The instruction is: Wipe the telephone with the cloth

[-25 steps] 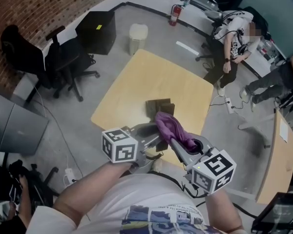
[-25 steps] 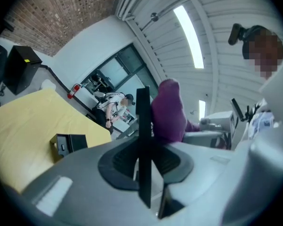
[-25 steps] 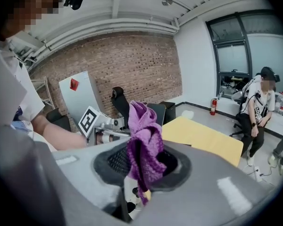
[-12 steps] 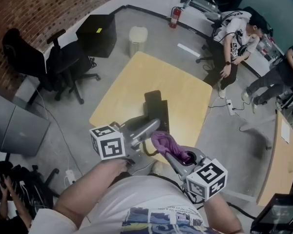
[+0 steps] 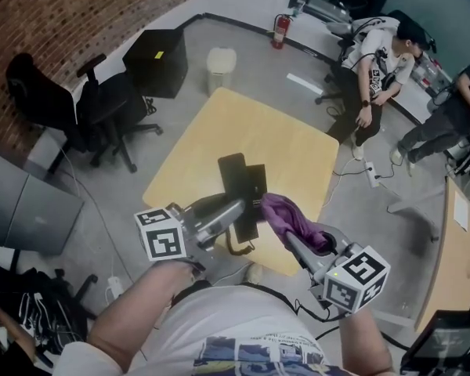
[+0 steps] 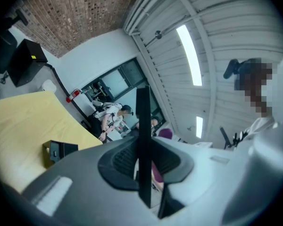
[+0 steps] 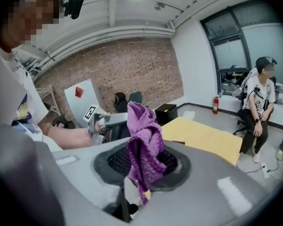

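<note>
text: none legible | labels: yellow sticker (image 5: pixel 157 45) on black cabinet (image 5: pixel 145 70) — unreadable (too small)

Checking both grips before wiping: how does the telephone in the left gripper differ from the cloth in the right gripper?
The telephone is a thin, rigid black slab, seen edge-on; the cloth is soft, purple and bunched. The telephone stands straight out between the jaws of the left gripper; the cloth flops in folds above the jaws of the right gripper. Shared: each is clamped between its jaws and held off the yellow table.
</note>
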